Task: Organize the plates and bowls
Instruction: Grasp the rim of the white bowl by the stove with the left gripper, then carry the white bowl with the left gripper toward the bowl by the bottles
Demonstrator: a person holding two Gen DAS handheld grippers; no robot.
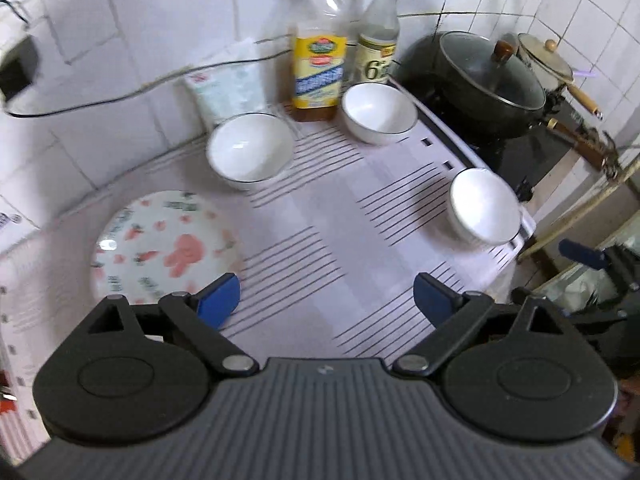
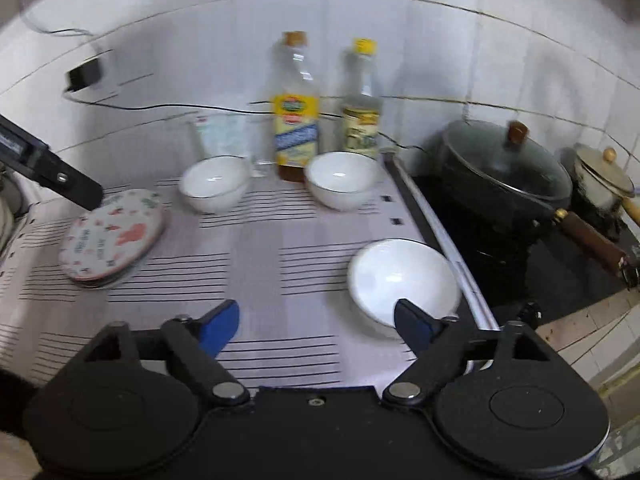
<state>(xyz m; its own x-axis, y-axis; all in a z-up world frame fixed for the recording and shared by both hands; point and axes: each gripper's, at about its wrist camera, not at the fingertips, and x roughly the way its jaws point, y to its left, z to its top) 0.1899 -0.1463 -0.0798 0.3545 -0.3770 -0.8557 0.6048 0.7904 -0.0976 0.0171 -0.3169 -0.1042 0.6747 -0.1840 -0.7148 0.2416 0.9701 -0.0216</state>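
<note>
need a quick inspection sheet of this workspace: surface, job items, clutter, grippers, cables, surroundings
Surface: striped mat covers the counter.
Job's things: three white bowls, back left, back right, near right, all apart; patterned plate stack at left.
Clutter: two bottles and a packet by the wall.
Grippers: left gripper and right gripper both open, empty.
Cables: black cable along the wall from a plug.
Surroundings: tiled wall; stove with lidded pan and small pot.
</note>
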